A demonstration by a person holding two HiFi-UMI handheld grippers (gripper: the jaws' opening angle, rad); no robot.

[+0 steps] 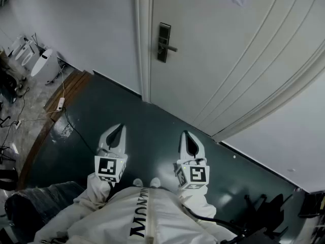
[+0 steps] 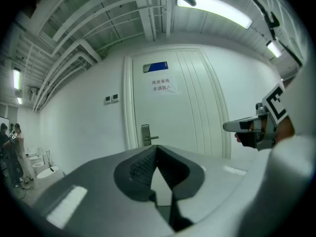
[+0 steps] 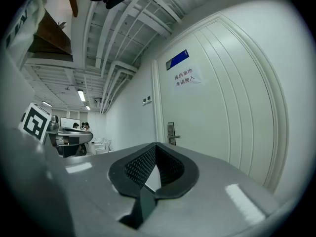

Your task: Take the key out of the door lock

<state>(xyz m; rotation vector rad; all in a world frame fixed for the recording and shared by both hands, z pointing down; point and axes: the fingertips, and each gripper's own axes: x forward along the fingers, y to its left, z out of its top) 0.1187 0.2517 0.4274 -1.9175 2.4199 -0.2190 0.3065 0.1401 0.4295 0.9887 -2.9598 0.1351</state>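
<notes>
The white door (image 1: 213,44) stands closed ahead, with a dark lock plate and lever handle (image 1: 163,42) near its left edge. The lock plate (image 2: 145,135) is small in the left gripper view, and the lock plate (image 3: 171,133) is just as small in the right gripper view. No key can be made out at this distance. My left gripper (image 1: 122,126) and right gripper (image 1: 184,133) are side by side, held level, well back from the door. The left gripper (image 2: 157,147) has its tips together on nothing. The right gripper (image 3: 156,145) is likewise shut and empty.
White appliances (image 1: 40,62) stand by the wall at far left, and a cable with a power strip (image 1: 61,103) trails over the dark floor (image 1: 147,131). Black stands (image 1: 264,207) sit at the lower right. People (image 2: 10,137) stand far off to the left. A paper notice (image 2: 161,85) hangs on the door.
</notes>
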